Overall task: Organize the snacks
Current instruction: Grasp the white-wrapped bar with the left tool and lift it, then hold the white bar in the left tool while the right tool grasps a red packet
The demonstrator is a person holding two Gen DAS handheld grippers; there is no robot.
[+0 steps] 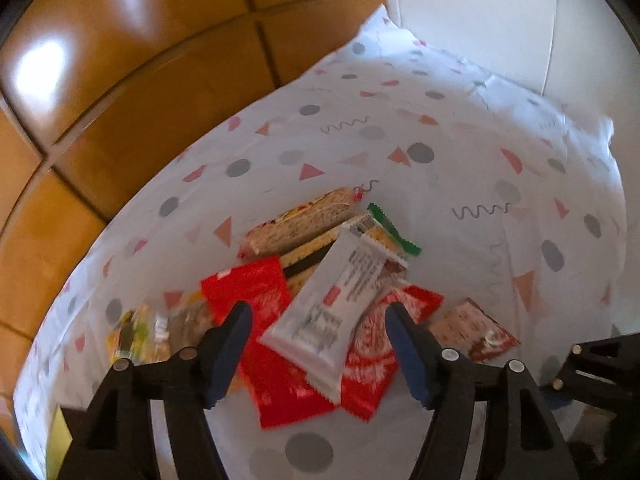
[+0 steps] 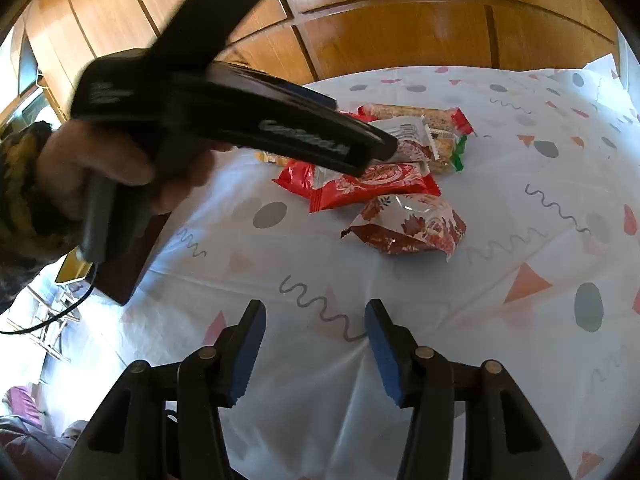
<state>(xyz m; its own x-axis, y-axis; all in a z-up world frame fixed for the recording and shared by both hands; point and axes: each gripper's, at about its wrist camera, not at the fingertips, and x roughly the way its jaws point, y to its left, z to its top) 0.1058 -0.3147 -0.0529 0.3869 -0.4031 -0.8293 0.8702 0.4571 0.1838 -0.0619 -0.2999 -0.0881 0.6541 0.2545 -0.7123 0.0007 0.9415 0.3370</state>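
A heap of snack packets lies on a table with a patterned white cloth (image 1: 400, 160). In the left wrist view a white bar wrapper (image 1: 340, 304) lies on top of red packets (image 1: 276, 364), with cereal bars (image 1: 296, 220) and a green-edged packet (image 1: 394, 228) behind. My left gripper (image 1: 320, 316) is open and hovers right over the white wrapper, holding nothing. In the right wrist view the red packets (image 2: 360, 188), a brown-and-white packet (image 2: 412, 228) and the left gripper's body (image 2: 248, 120) show. My right gripper (image 2: 316, 320) is open and empty, nearer than the heap.
A brown-and-white packet (image 1: 476, 328) lies right of the heap, and yellowish packets (image 1: 136, 332) lie left of it. Wooden cabinet doors (image 2: 400, 32) stand behind the table. A white wall (image 1: 500, 12) is at the far right. A dark box (image 2: 128, 264) sits at the table's left edge.
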